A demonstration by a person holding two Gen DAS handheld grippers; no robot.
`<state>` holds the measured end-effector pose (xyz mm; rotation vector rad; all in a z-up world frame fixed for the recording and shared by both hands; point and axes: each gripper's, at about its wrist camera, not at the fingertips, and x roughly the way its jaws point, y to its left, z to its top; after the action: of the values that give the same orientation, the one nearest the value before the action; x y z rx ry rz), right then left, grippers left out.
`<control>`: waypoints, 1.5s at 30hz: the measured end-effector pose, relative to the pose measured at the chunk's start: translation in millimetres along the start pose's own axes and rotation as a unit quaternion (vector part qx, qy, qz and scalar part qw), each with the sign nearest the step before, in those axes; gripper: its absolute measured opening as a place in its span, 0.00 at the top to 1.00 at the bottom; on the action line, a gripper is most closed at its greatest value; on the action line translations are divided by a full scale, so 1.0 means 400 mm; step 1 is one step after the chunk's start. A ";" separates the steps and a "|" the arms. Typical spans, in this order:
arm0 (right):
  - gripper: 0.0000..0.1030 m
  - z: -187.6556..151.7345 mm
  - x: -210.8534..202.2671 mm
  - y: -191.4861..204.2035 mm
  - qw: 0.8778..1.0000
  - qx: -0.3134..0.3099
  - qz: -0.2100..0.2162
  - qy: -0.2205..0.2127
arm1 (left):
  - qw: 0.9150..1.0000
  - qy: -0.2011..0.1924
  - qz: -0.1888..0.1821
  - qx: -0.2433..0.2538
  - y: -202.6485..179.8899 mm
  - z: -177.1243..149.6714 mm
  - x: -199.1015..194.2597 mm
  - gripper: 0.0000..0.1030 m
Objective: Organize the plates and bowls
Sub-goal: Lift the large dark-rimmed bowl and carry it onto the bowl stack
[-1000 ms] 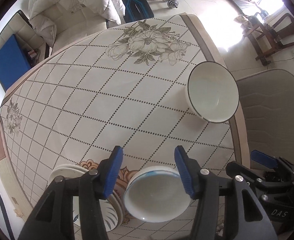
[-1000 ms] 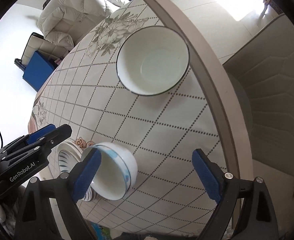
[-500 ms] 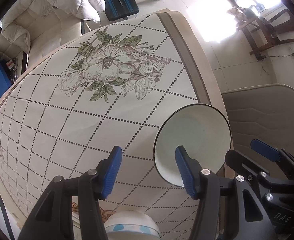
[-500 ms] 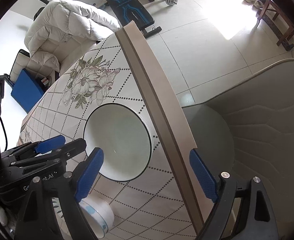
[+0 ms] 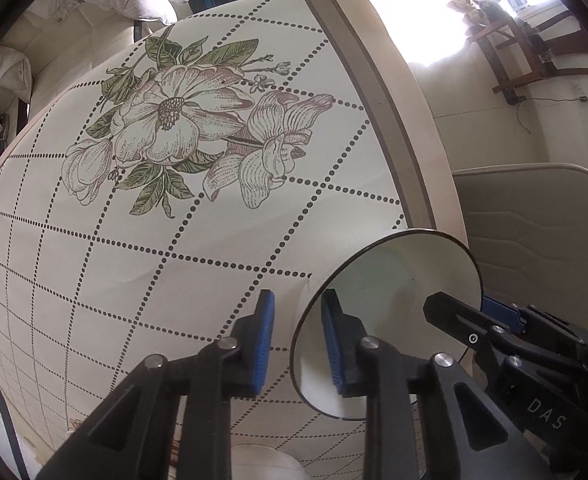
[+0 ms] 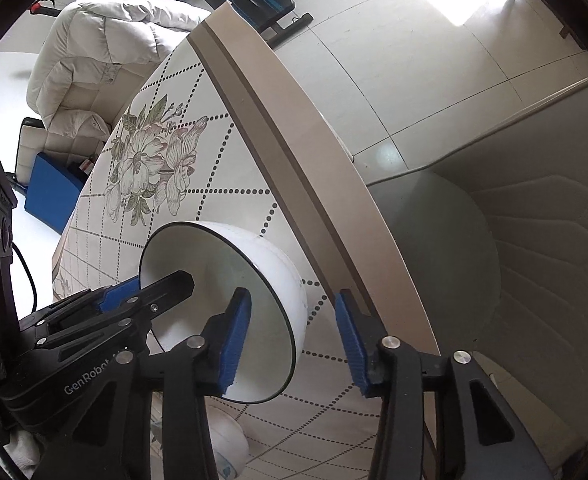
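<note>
Bowl (image 5: 390, 320), white with a dark rim, sits near the table (image 5: 414, 128) edge; in the left wrist view the left gripper (image 5: 296, 340) straddles its near rim, one blue pad inside, one outside, jaws closing, seemingly not yet pressing. "DAS" reads on the other tool.

From the right wrist, the right gripper (image 6: 290, 340) straddles the bowl's (image 6: 278, 276) opposite wall, closing, gaps visible. "GenRobot" marks the left tool.
</note>
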<state>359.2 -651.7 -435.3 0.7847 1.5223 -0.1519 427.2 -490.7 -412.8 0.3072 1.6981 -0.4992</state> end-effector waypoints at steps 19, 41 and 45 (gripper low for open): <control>0.90 -0.031 -0.044 0.053 1.000 -0.006 -0.022 -0.007 | 1.000 -0.013 0.004 -0.006 0.043 -0.058 -0.062 0.92; 0.90 -0.295 -0.162 0.196 0.998 -0.057 -0.004 -0.014 | 0.999 -0.034 0.004 -0.010 0.143 -0.356 -0.229 0.92; 0.90 -0.375 -0.147 0.216 0.998 -0.067 -0.001 -0.004 | 0.999 -0.027 0.004 -0.017 0.166 -0.429 -0.221 0.91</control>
<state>277.2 -527.6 -328.9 0.6757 1.5088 -0.0547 327.0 -342.7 -314.6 0.2738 1.6501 -0.4672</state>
